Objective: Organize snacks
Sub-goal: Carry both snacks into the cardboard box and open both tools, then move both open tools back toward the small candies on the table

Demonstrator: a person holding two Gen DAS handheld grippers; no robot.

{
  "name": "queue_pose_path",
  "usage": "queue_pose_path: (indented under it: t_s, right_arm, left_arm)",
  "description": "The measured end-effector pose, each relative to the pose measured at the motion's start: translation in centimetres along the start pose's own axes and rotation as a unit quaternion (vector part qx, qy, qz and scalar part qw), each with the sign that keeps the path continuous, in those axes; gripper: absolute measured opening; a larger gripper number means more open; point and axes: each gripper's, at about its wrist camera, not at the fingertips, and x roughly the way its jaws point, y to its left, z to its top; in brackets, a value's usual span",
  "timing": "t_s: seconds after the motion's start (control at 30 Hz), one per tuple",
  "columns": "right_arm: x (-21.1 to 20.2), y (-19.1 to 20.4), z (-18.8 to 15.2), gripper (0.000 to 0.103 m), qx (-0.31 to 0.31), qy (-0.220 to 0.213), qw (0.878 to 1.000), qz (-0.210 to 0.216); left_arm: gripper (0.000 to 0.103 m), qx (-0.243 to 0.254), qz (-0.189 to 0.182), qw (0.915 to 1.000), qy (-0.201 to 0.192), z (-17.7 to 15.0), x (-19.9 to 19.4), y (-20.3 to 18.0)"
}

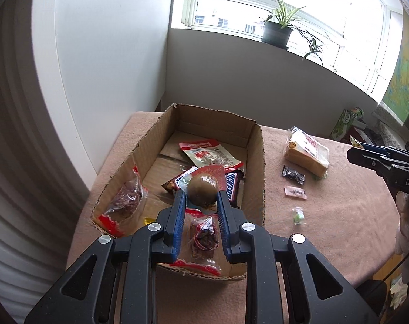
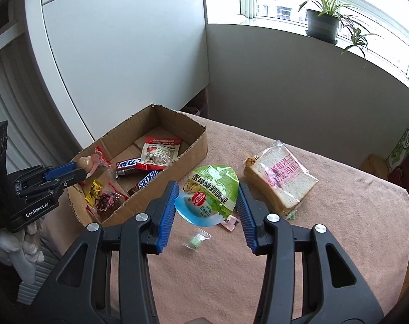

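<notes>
An open cardboard box [image 1: 258,167] [image 2: 196,148] on the pink tablecloth holds several wrapped snacks, among them Snickers bars [image 1: 232,186] [image 2: 149,179]. My left gripper [image 1: 201,197] is shut on a round brown packaged egg snack [image 1: 203,190] and holds it above the box; it shows at the left of the right wrist view [image 2: 83,168]. My right gripper [image 2: 207,191] is shut on a green and blue round pouch [image 2: 208,197], held above the cloth to the right of the box.
A bagged bread slice [image 2: 281,182] [image 1: 307,151], a black candy [image 1: 293,175], a pink candy [image 1: 295,192] [image 2: 230,222] and a small green candy [image 1: 297,216] [image 2: 196,241] lie on the cloth. A potted plant [image 1: 277,31] stands on the windowsill. A white cabinet [image 2: 123,54] stands behind the box.
</notes>
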Motion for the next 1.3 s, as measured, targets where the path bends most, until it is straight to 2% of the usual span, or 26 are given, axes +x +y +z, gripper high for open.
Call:
queue_pose_path:
  t_s: [0.37, 0.67, 0.7, 0.8, 0.83, 0.93, 0.97, 1.0, 1.07, 1.3]
  right_arm:
    - [5.3, 5.3, 2.8, 0.046, -0.043, 0.017, 0.999, 0.024]
    - [8.2, 6.5, 3.5, 0.046, -0.028, 0.039, 0.997, 0.053]
    - [8.3, 6.4, 3.6, 0.047, -0.026, 0.039, 0.997, 0.055]
    - [7.9, 6.4, 3.7, 0.073, -0.024, 0.024, 0.998, 0.052]
    - [7.6, 6.4, 3.8, 0.078, -0.026, 0.018, 0.998, 0.05]
    - [7.0, 6.2, 3.9, 0.08, -0.029, 0.013, 0.999, 0.042]
    - [6.8, 6.0, 3.8, 0.082, -0.028, 0.011, 0.999, 0.04]
    - [6.6, 5.9, 3.9, 0.086, -0.027, 0.008, 0.999, 0.039]
    - [6.1, 5.5, 3.8, 0.09, -0.026, 0.004, 0.999, 0.036]
    - [3.7, 3.0, 3.0, 0.091, -0.02, 0.001, 0.999, 0.03]
  left_arm:
    - [0.022, -0.008, 0.028, 0.9995, -0.007, 1.6, 1.3, 2.6]
    - [0.022, -0.019, 0.033, 0.9993, -0.001, 2.0, 2.2, 3.6]
    - [0.022, -0.02, 0.032, 0.9993, -0.001, 2.0, 2.3, 3.6]
    - [0.026, -0.022, 0.03, 0.9993, 0.004, 2.0, 2.4, 3.9]
    - [0.026, -0.025, 0.031, 0.9992, 0.005, 2.0, 2.4, 4.0]
    - [0.028, -0.027, 0.034, 0.999, 0.005, 2.1, 2.4, 4.1]
    - [0.034, -0.029, 0.035, 0.9989, 0.006, 2.1, 2.4, 4.2]
    - [0.046, -0.032, 0.035, 0.9989, 0.006, 2.1, 2.3, 4.2]
    - [0.055, -0.034, 0.035, 0.9988, -0.001, 2.1, 2.0, 4.1]
    - [0.055, -0.033, 0.019, 0.9992, -0.012, 2.0, 0.7, 3.0]
